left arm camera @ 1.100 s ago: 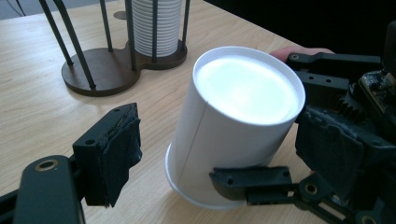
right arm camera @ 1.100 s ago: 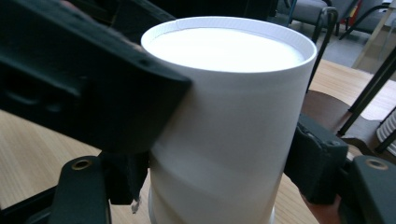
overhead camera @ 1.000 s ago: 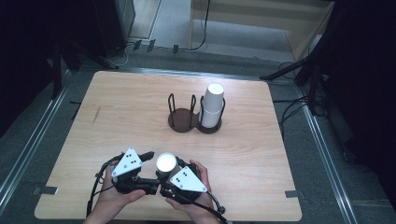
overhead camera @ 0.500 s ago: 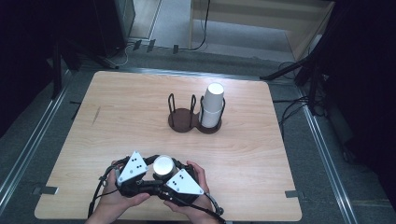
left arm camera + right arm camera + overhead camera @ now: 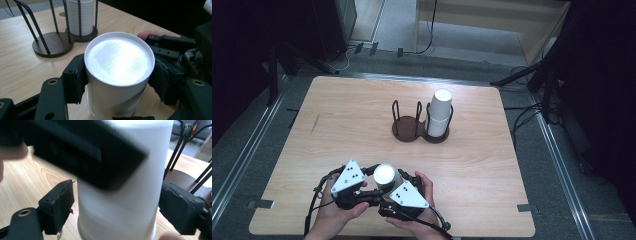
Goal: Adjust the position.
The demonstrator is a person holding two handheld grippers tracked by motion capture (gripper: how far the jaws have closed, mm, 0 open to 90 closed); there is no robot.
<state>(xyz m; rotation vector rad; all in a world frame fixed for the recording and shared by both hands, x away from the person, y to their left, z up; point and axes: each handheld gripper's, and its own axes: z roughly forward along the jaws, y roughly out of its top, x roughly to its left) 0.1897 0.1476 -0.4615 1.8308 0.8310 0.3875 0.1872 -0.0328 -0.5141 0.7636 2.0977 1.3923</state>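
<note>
Left gripper view: inverted white cup (image 5: 117, 75) on tabletop (image 5: 22, 67), left gripper (image 5: 117, 82) fingers clamped on it. Right gripper (image 5: 117, 212) fingers apart, flanking. Risk: thin wall crushes, or cup tips if both pull.

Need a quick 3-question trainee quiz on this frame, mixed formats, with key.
1. True or false: the loose cup stands upside down on the table.
2. In the high view, which ring of the holder carries the cup stack? A left, B right, C both.
3. Fill in: the left tool has its jaws on ___ sides of the loose cup.
Key: 1 true; 2 B; 3 opposite.
</note>
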